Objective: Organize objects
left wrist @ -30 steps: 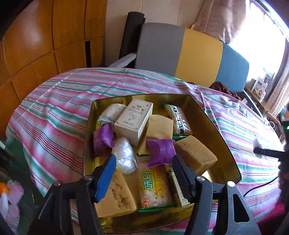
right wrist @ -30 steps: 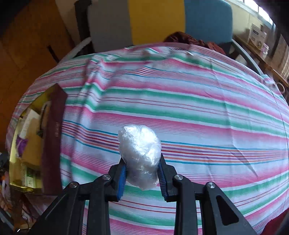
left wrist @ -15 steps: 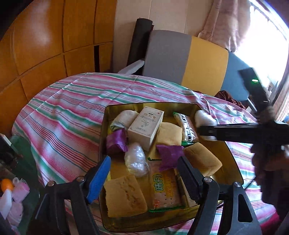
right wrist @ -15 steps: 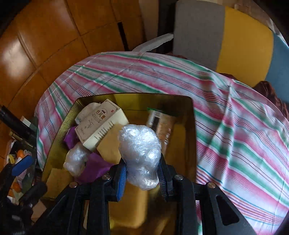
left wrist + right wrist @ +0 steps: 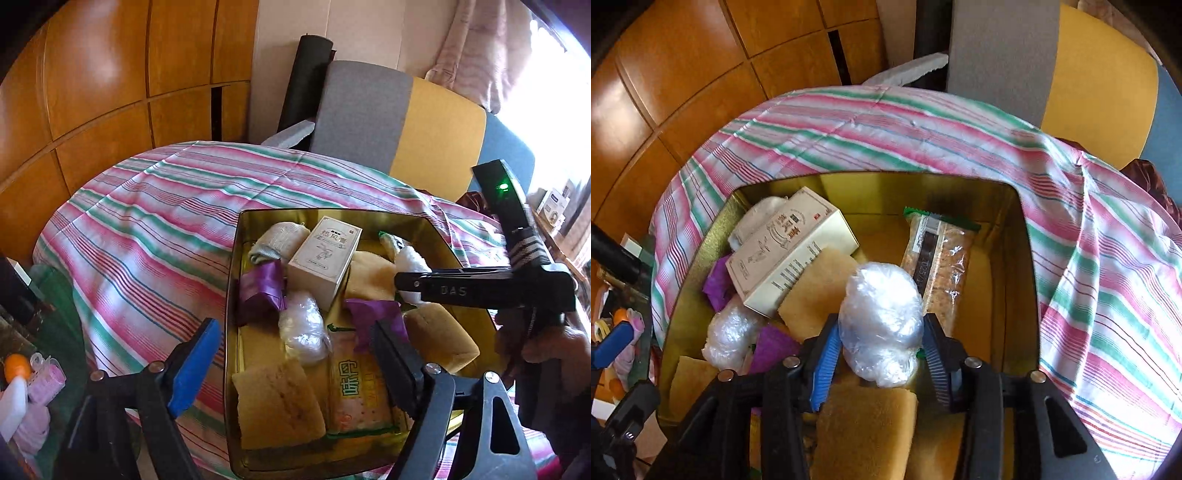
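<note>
Right tongs [image 5: 881,363] are pinching a clear plastic-wrapped bundle [image 5: 881,317] and holding it over the gold tin box [image 5: 1019,229], above a tan sponge [image 5: 864,432]. Beside the bundle, a seed bar packet [image 5: 938,258] and a beige carton [image 5: 790,251] are lying in the box. Left tongs [image 5: 291,365] are hanging spread at the box's near edge, gripping nothing. The box is sitting on the striped-cloth surface [image 5: 147,229].
</note>
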`<state>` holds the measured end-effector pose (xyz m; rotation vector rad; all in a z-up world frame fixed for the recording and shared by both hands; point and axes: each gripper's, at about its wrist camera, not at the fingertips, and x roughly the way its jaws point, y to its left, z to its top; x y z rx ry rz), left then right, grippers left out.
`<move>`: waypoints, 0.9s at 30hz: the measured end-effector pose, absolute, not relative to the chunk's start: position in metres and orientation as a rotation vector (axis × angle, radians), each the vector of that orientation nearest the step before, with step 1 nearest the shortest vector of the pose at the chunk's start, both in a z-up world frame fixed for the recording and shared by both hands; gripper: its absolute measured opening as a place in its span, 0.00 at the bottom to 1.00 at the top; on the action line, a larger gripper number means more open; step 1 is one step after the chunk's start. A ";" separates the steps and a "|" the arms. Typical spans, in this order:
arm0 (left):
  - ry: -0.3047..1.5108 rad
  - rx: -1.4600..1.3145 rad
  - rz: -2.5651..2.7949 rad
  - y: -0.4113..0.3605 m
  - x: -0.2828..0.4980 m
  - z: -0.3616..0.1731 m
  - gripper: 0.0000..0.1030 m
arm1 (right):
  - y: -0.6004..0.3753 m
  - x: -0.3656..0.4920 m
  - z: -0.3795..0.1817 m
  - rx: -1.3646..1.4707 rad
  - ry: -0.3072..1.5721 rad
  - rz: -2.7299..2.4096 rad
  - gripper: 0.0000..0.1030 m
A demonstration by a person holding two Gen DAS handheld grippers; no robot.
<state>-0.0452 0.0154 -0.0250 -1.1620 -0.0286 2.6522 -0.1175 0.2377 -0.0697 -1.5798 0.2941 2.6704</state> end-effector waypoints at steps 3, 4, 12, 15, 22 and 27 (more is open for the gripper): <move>-0.021 -1.161 2.661 0.016 -0.044 -0.024 0.84 | 0.238 -0.109 -0.059 -1.522 0.304 2.690 0.46; -0.020 -1.159 2.666 0.016 -0.044 -0.023 0.87 | 0.238 -0.106 -0.055 -1.503 0.303 2.693 0.46; -0.002 -1.136 2.692 0.021 -0.037 -0.017 0.95 | 0.236 -0.060 -0.029 -1.317 0.270 2.672 0.47; 0.014 -1.102 2.731 0.024 -0.028 -0.011 1.00 | 0.236 -0.035 -0.023 -1.255 0.264 2.643 0.48; 0.031 -1.014 2.807 0.029 -0.008 0.005 1.00 | 0.229 0.021 -0.022 -1.162 0.246 2.595 0.58; 0.030 -0.987 2.830 0.030 0.007 0.010 1.00 | 0.227 0.049 -0.025 -1.119 0.238 2.561 0.58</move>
